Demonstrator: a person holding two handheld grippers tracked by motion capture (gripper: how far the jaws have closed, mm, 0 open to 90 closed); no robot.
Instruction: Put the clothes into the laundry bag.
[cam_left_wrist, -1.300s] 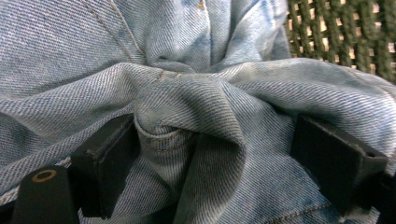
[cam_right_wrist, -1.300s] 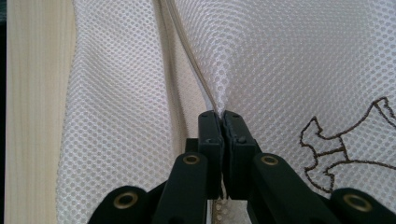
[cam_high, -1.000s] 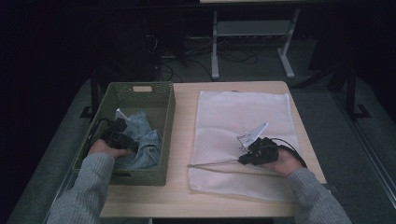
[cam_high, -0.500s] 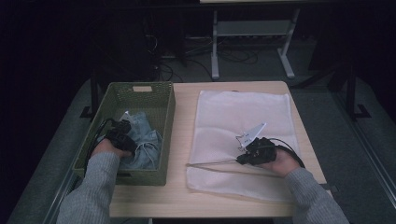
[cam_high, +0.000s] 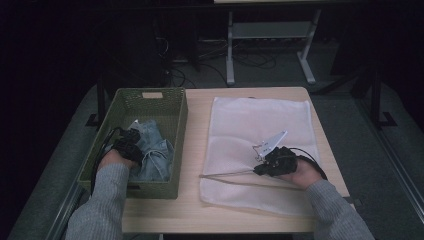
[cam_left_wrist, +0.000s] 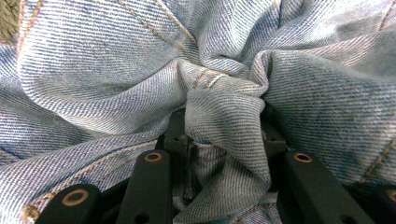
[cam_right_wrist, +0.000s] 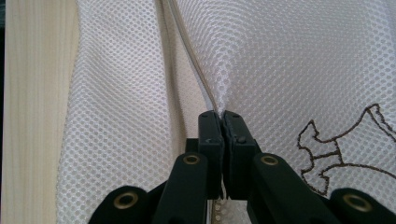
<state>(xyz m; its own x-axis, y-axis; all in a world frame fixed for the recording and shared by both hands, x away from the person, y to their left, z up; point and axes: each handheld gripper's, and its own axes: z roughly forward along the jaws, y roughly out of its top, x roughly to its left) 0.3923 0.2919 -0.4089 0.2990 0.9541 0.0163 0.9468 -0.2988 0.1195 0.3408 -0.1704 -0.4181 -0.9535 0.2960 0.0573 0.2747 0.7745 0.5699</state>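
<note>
A crumpled pair of light blue jeans (cam_high: 156, 150) lies in the green woven basket (cam_high: 150, 91) on the table's left. My left gripper (cam_high: 131, 143) is down in the basket on the denim. In the left gripper view its jaws (cam_left_wrist: 224, 135) have just been closing, and a bunched fold of denim (cam_left_wrist: 224, 107) is pinched between the pads. A white mesh bag (cam_high: 260, 120) lies flat to the right. My right gripper (cam_high: 259, 171) is shut on the bag's zipper edge (cam_right_wrist: 212, 100), raising a ridge in the mesh (cam_right_wrist: 303, 60).
The wooden table (cam_high: 195, 210) has bare strips along its front and between basket and bag. An embroidered dog outline (cam_right_wrist: 336, 149) marks the mesh by the right jaw. Dark floor, cables and a desk frame (cam_high: 270, 50) lie beyond the far edge.
The left hand has shifted slightly inside the basket and sits lower on the denim. The right hand and the bag's raised edge look the same.
</note>
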